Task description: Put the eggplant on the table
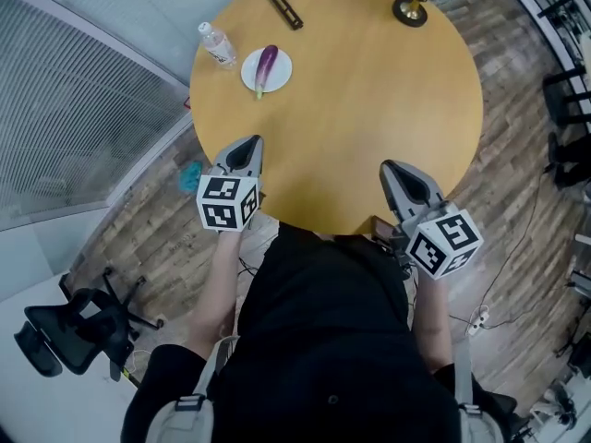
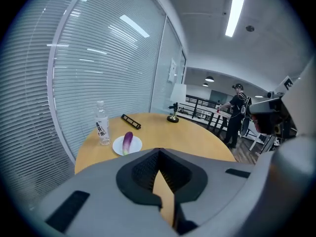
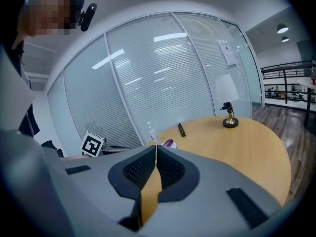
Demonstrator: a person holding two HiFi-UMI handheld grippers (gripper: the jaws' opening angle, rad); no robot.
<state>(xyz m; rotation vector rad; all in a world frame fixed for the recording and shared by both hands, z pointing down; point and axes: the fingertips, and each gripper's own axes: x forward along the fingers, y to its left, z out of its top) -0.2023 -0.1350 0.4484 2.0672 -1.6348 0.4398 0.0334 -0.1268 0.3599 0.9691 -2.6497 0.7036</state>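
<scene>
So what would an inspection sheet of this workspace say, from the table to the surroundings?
Surface: round wooden table, items at its far side.
Job's things: eggplant lying on a white plate, not yet on the table.
Clutter: water bottle beside the plate; black bar; lamp base.
Grippers: left claw and right claw both shut, empty, at the near edge.
Cables: white power strip on the floor.
Surroundings: glass wall with blinds; black office chair; wooden floor.
</scene>
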